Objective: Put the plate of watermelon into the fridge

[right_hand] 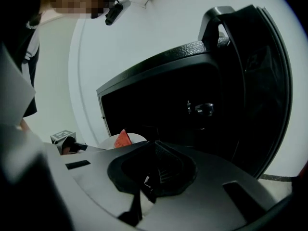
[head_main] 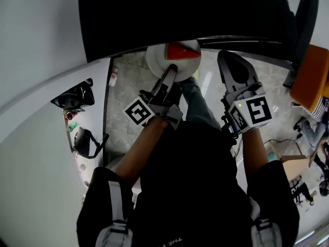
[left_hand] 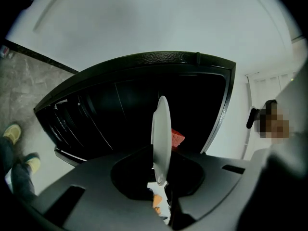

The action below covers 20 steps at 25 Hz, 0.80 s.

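Observation:
A white plate carrying a red watermelon slice hangs in front of the black fridge, just below its front edge in the head view. My left gripper is shut on the plate's near rim. In the left gripper view the plate shows edge-on between the jaws, with the watermelon on its right side and the fridge behind. My right gripper hovers to the right of the plate, shut and holding nothing. From the right gripper view the plate and slice lie to the left.
A black bag and another dark bag lie on the floor at left. An orange chair and a cardboard box stand at right. The white wall rises behind the fridge.

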{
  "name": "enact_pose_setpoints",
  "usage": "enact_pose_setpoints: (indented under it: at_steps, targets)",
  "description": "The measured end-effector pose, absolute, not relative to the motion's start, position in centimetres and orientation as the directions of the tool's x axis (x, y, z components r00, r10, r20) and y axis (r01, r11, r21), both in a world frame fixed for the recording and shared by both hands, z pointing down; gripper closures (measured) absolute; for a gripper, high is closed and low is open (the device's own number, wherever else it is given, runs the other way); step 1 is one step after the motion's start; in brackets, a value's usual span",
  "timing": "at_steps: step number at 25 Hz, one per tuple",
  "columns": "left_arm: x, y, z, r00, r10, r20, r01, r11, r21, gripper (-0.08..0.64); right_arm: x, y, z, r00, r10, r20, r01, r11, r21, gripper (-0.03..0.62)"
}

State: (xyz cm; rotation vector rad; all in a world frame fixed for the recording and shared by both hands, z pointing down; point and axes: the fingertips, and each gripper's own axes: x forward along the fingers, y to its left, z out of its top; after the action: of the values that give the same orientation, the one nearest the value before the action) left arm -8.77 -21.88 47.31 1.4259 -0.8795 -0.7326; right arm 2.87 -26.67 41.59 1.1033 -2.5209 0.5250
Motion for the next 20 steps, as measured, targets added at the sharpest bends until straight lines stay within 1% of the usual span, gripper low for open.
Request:
enact_pose_setpoints:
  at_steps: [20]
  targets:
    - [-9.7,-25.4,55.6,0.460,-0.883,0.098,-0.093,0.062,0.994,0.528,2.7,-27.4,46.7,-0.665,-0.583,0.467,-0.725,0.653,-0.217,0.583]
